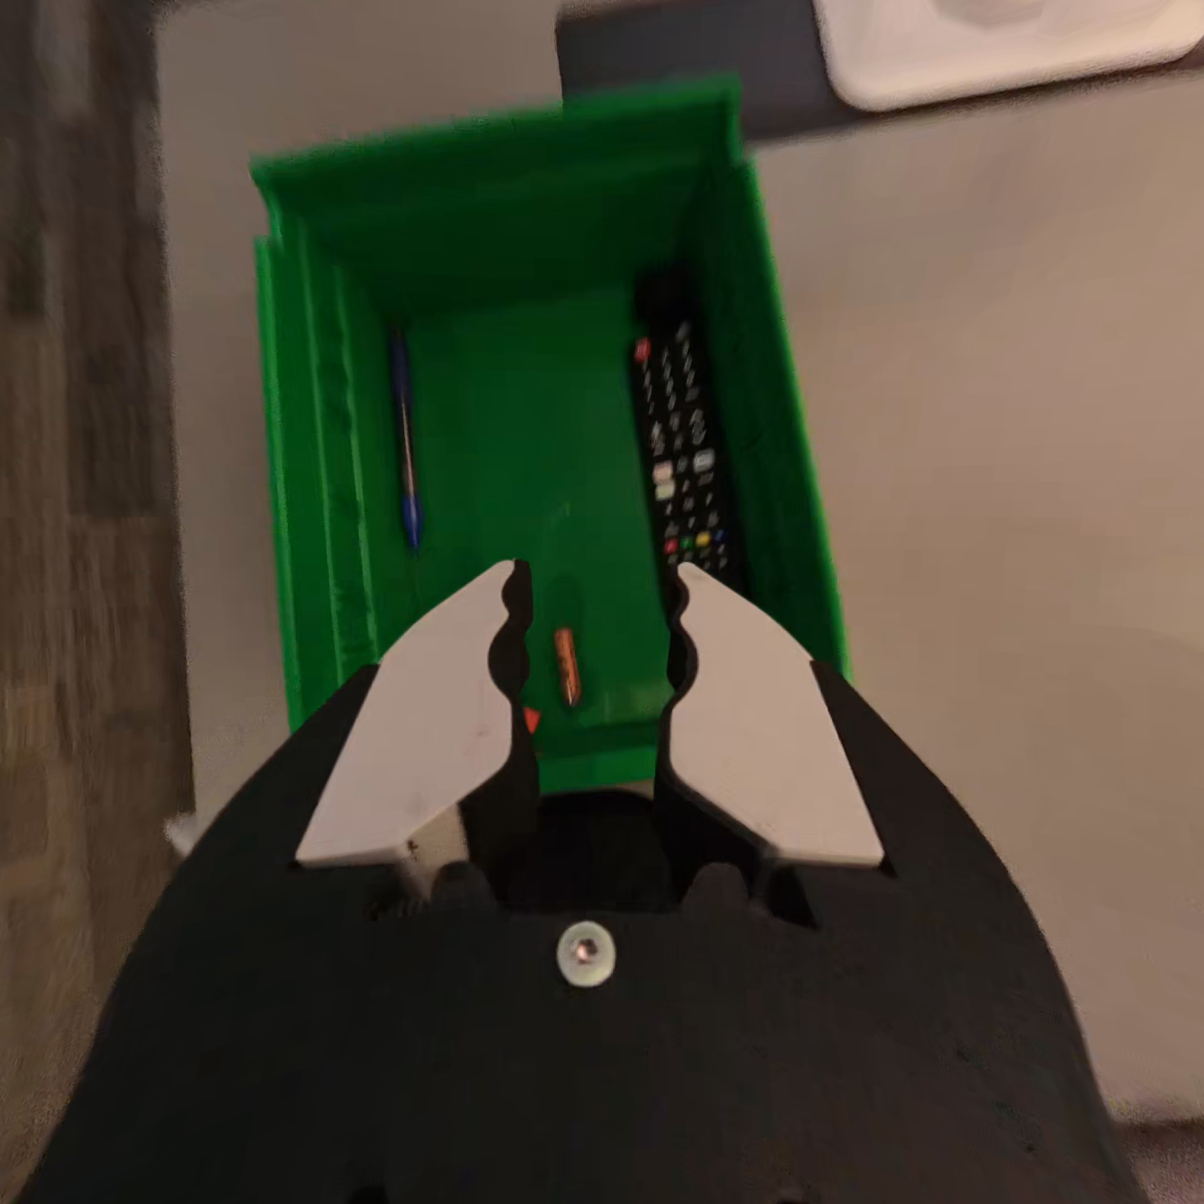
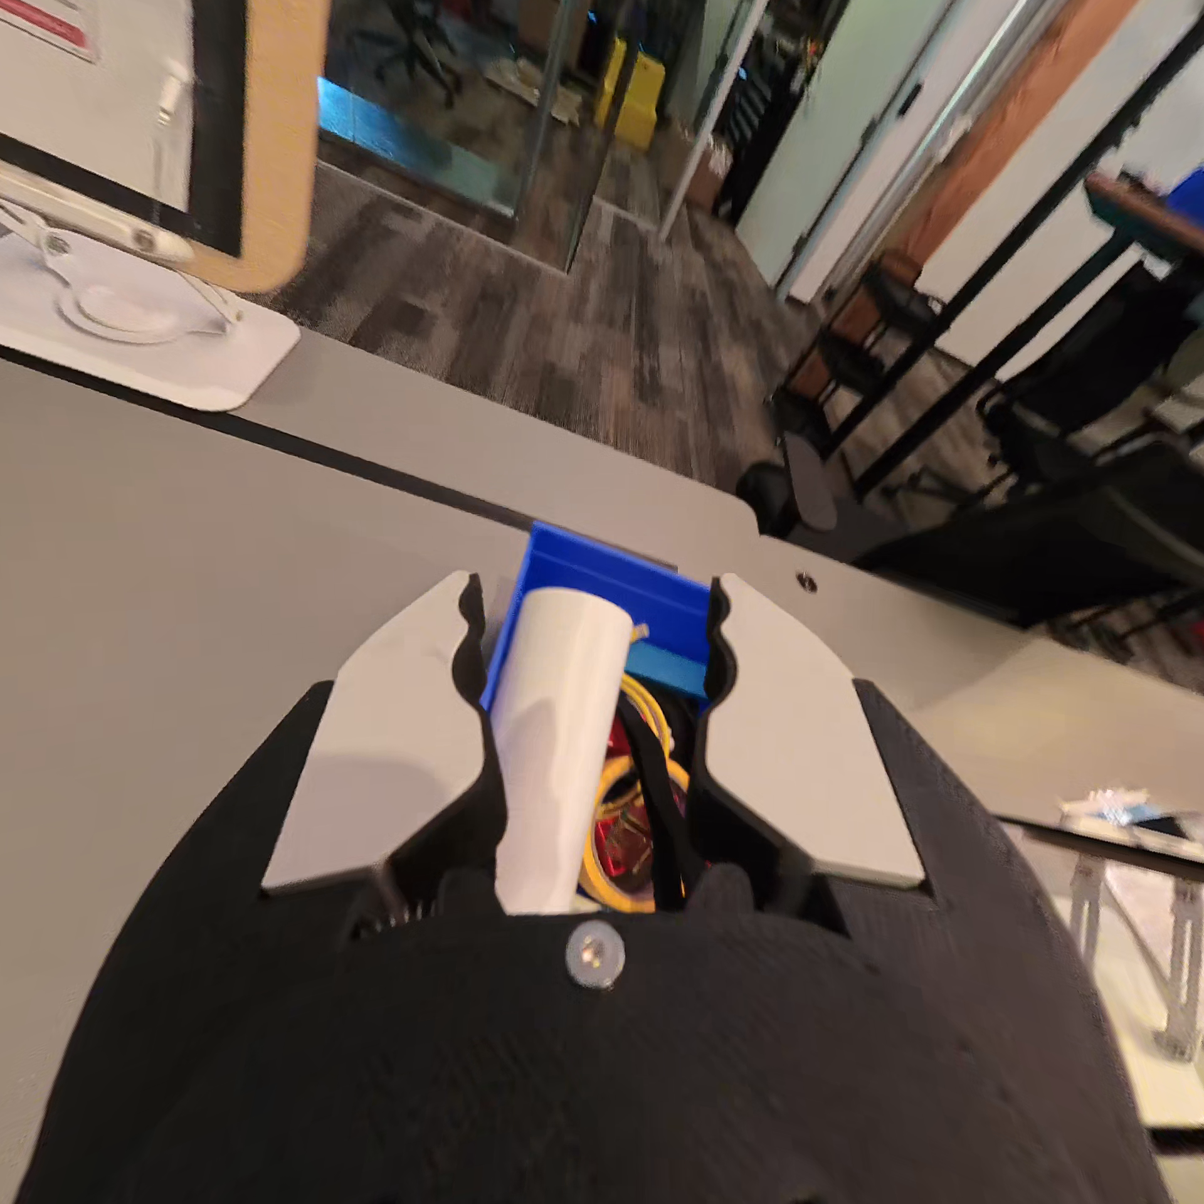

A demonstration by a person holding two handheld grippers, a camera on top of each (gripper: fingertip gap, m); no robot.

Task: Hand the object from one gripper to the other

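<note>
My left gripper [image 1: 602, 573] is open and empty, hovering over the near end of a green bin [image 1: 495, 195]. In the bin lie a blue pen [image 1: 405, 443] along the left wall, a black remote [image 1: 684, 449] along the right wall, and a small orange battery [image 1: 567, 664] between my fingers' line of sight. My right gripper [image 2: 594, 586] is open over a blue bin [image 2: 651, 586]. A white cylinder [image 2: 560, 730] stands tilted in that bin, close to the left finger [image 2: 404, 703]; I cannot tell if they touch. Yellow tape rolls [image 2: 619, 840] and a black strap [image 2: 658, 795] lie beside it.
Both bins rest on a grey table [image 2: 195, 554]. A white stand base [image 2: 150, 352] with a wood-framed screen sits at the back; it also shows in the left wrist view [image 1: 1003, 52]. The table's edge [image 2: 495, 456] drops to the floor beyond, and the floor [image 1: 71, 456] also lies left. The white cylinder [image 2: 560, 730] is about 15 cm from my right fingertips. My right tips are roughly 20 cm from the black strap [image 2: 658, 795].
</note>
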